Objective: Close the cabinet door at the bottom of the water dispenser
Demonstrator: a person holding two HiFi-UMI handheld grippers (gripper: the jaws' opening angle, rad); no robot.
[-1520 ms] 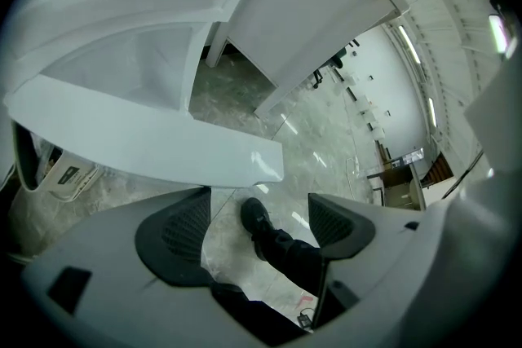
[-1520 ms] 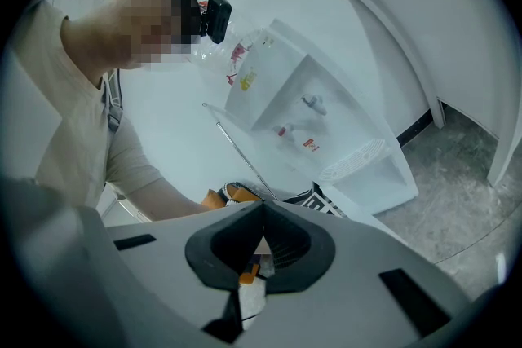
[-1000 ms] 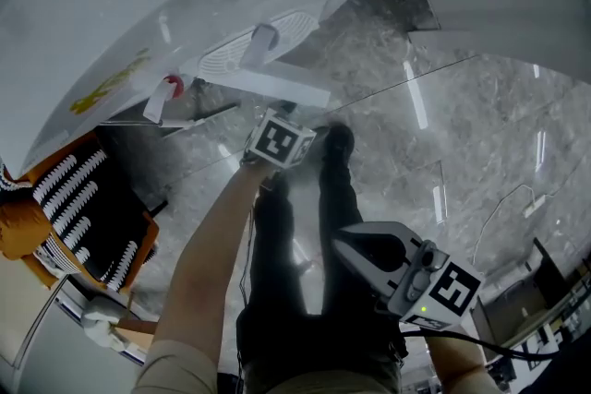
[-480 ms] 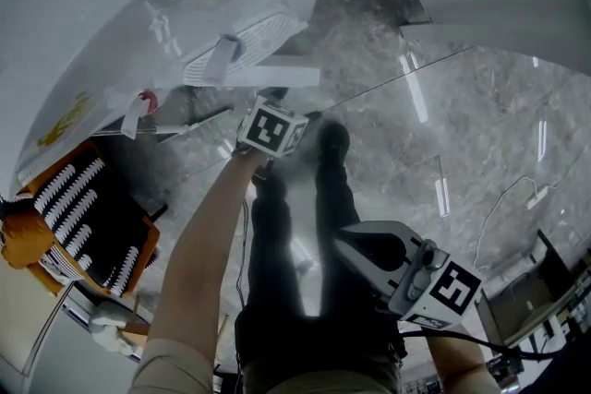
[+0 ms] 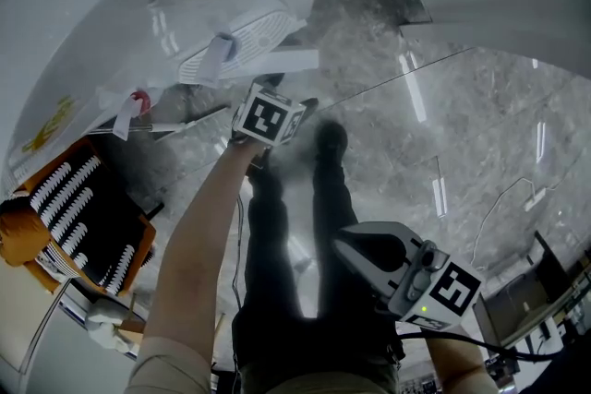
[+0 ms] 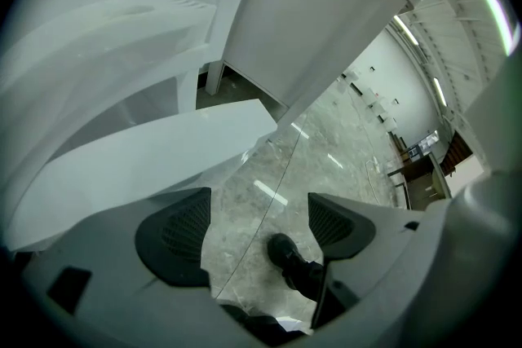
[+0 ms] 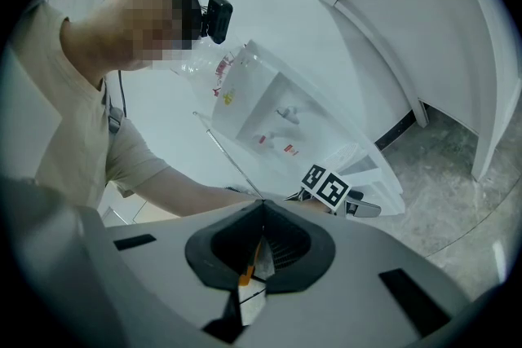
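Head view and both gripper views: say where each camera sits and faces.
Head view: on the person's head, facing steeply down at the white water dispenser and grey marble floor; shows left forearm, legs, left gripper, right gripper.
Left gripper view: on that gripper, facing past open jaws at the floor; shows a black shoe.
Right gripper view: on that gripper, facing past shut jaws at the dispenser; shows the torso.
Shared: head and left gripper views both show the shoe.

White water dispenser body: glossy smooth plastic, glare streaks. Its white cabinet door: smooth, satin sheen. Grey marble-look floor: polished, mirrors ceiling lights. My left hand-held gripper: matt grey plastic shell; black pads finely ribbed, rubbery-looking.
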